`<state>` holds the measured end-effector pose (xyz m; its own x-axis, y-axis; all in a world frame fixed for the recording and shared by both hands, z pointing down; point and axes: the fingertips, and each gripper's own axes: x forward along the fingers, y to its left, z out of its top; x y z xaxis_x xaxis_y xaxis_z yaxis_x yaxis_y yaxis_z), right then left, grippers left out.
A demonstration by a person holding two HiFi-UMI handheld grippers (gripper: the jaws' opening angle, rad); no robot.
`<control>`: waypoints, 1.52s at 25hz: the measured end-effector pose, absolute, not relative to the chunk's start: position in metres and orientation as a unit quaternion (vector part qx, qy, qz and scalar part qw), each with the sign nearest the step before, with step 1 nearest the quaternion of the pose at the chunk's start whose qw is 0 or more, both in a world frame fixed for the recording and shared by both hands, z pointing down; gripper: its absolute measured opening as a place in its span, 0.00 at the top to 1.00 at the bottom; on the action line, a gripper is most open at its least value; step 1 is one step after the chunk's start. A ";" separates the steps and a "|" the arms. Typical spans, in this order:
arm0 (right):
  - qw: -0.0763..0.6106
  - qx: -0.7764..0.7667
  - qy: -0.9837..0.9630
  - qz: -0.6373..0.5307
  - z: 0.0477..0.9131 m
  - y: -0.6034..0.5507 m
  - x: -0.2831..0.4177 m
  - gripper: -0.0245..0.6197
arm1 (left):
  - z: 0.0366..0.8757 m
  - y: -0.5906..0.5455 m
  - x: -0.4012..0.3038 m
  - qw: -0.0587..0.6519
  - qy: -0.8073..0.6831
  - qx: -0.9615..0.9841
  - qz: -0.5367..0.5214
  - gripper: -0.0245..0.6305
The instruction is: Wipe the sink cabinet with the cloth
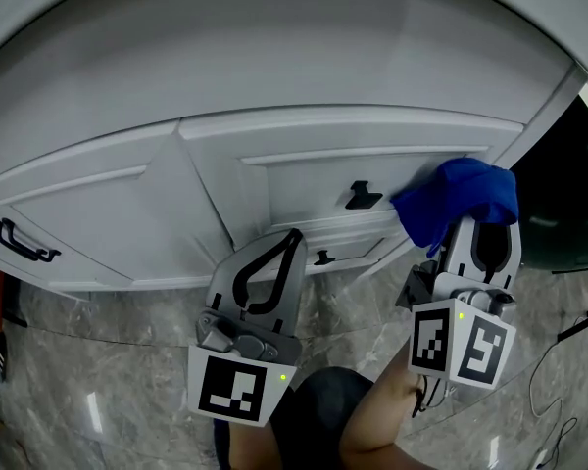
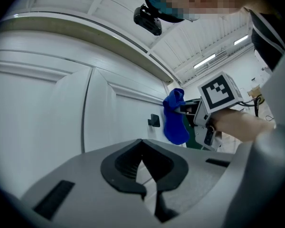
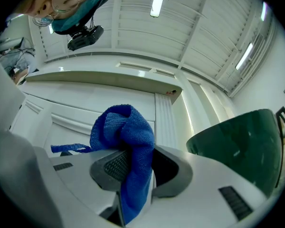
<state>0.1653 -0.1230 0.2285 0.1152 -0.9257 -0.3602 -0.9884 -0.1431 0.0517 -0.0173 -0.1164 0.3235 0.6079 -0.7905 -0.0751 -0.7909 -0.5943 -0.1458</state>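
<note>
While the left tool [image 1: 292, 238] hangs closed and empty at lower centre, the right tool [image 1: 478, 231] clamps the blue cloth [image 1: 458, 199]. The cloth is bunched ahead of its jaws, seemingly touching the sink cabinet [image 1: 304, 169] just right of the handle [image 1: 363, 197]; the door panel stretches leftward.

Bunched blue cloth [image 1: 458, 204] clamped between the right gripper's [image 1: 484, 235] jaws, its folds against the white panelled sink cabinet [image 1: 304, 164] just ahead
</note>
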 end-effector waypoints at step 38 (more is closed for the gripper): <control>0.014 -0.483 0.875 0.019 0.301 -0.121 -0.063 0.78 | 0.316 -0.113 -0.102 0.065 0.562 -0.825 -0.023 0.96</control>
<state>-0.0629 -0.1209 0.3015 -0.5334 -0.8447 -0.0430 -0.8458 0.5331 0.0208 -0.1019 -0.1129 0.3163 0.3682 -0.9291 -0.0352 -0.9231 -0.3608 -0.1329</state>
